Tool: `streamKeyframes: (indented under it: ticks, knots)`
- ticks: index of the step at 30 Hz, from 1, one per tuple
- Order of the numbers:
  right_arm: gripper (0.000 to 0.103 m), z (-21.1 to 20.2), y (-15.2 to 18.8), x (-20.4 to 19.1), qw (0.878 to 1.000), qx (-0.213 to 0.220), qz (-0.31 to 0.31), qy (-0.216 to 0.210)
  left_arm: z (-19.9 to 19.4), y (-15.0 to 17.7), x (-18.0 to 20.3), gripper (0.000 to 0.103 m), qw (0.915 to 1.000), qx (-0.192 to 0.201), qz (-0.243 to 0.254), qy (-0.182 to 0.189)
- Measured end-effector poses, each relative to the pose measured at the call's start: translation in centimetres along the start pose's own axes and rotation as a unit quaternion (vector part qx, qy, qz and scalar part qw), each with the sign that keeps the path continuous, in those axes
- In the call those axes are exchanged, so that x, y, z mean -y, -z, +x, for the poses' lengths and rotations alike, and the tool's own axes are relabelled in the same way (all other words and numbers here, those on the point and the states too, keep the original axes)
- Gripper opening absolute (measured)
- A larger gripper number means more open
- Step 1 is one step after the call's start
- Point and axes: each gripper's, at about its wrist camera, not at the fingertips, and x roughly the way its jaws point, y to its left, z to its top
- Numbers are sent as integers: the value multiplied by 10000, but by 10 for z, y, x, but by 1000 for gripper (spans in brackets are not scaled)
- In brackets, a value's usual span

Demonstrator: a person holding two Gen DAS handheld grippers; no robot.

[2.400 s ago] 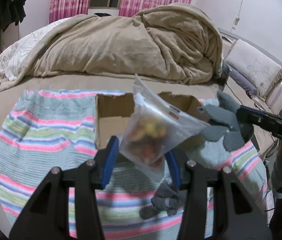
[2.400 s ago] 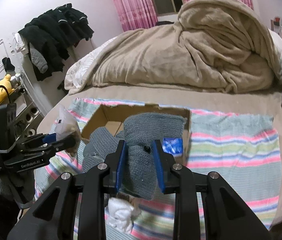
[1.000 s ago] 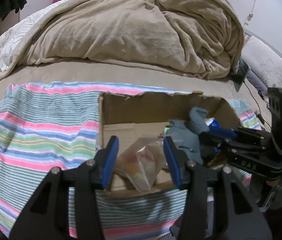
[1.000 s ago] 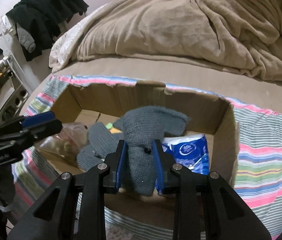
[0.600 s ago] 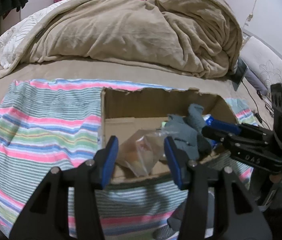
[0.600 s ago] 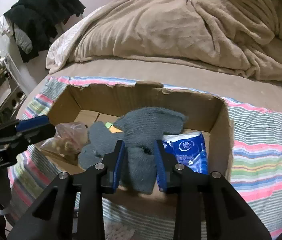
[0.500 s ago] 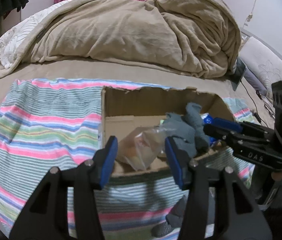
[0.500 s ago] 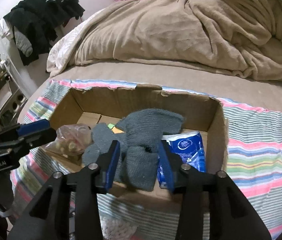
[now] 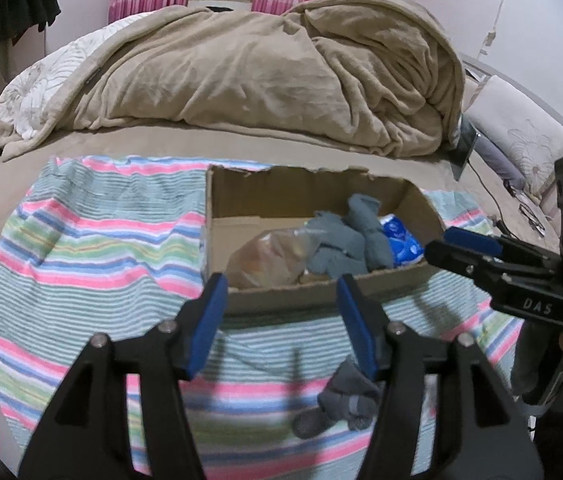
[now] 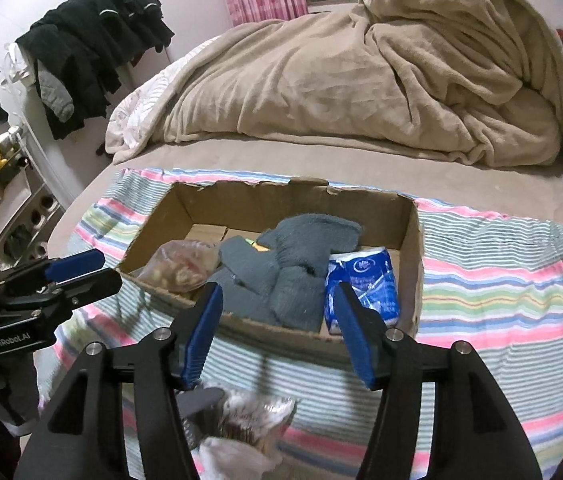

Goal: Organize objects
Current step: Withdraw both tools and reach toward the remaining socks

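Note:
An open cardboard box [image 9: 217, 200] [image 10: 412, 240] lies on a striped cloth on the bed. Inside it are a clear bag of snacks [image 9: 269, 258] [image 10: 181, 266], grey knitted gloves [image 9: 341, 246] [image 10: 289, 256] and a blue tissue pack [image 9: 401, 240] [image 10: 365, 280]. My left gripper [image 9: 281, 320] is open and empty, just in front of the box's near wall. My right gripper [image 10: 279, 328] is open and empty, also in front of the near wall. Each gripper shows in the other's view, the right [image 9: 481, 256] and the left [image 10: 61, 276].
Another grey glove [image 9: 341, 400] lies on the striped cloth [image 9: 81, 248] in front of the box. A white crumpled item [image 10: 241, 424] lies on the cloth under my right gripper. A beige duvet [image 9: 261, 80] is heaped behind the box. Dark clothes [image 10: 93, 40] hang at the left.
My left gripper let go of the snack bag in the box. My right gripper opened and let go of the grey gloves in the box. Both grippers have drawn back.

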Motion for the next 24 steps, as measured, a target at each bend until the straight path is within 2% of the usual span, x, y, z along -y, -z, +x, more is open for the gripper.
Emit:
streamKeyframes:
  ticks: [8,10,11,24]
  knots:
    - [63,-22,12,-10,10000,36,-40,17,-21,15,5,70,9999,121,-81,1]
    - [63,-26,16,-12,10000,43,-41,28,-27,18,6,79,9997,213,-106,-84]
    - [63,-28,18,-13,10000,52,-41,29,-30,20,6,80,9996,251,-105,-114]
    - [64,-44,51,-21,10000,50,39,43,-44,54,15,80,9993,330,-1,-166]
